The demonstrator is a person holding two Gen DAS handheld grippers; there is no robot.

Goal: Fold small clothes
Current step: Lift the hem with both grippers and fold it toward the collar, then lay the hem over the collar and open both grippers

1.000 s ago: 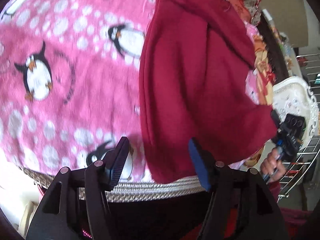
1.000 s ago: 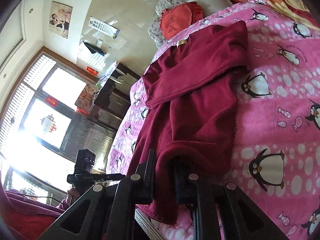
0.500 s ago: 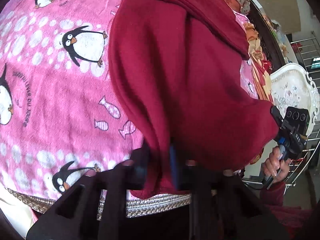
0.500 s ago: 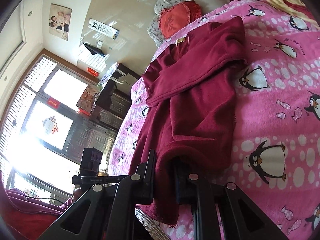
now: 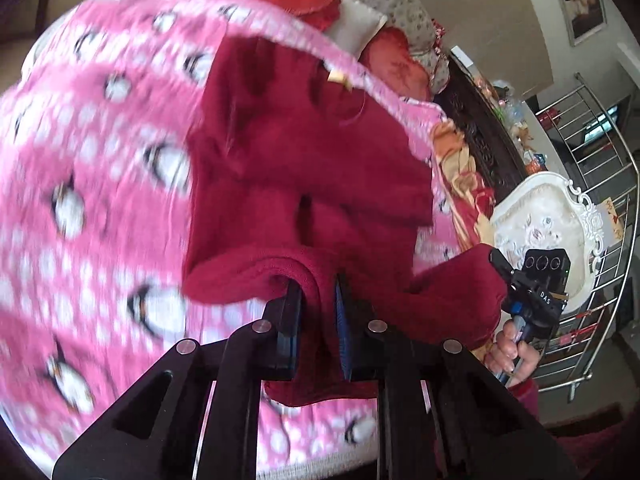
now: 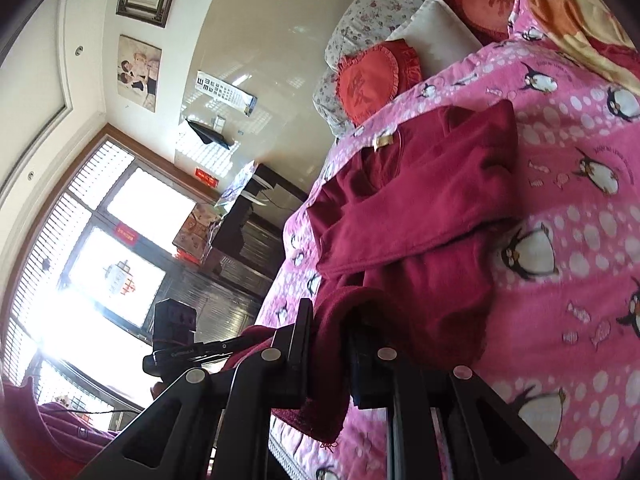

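The dark red fleece garment point(image 6: 420, 216) lies on the bed's pink penguin-print blanket point(image 6: 568, 280), stretching from the near edge toward the pillows, with one sleeve folded across its body. A small tan label point(image 6: 381, 142) sits at its collar; any writing on it is too small to read. The garment's near hem is lifted off the blanket at two points. The left claw point(image 5: 318, 320) is clamped on a bunched fold of the hem, the cloth pinched between its pads. The right claw point(image 6: 328, 344) grips the hem's other corner, the fabric draping down between its fingers. In the left wrist view, the right claw's body bears the letters "DAS". Red heart-shaped cushions point(image 6: 372, 84) with an embroidered character lie at the head of the bed.
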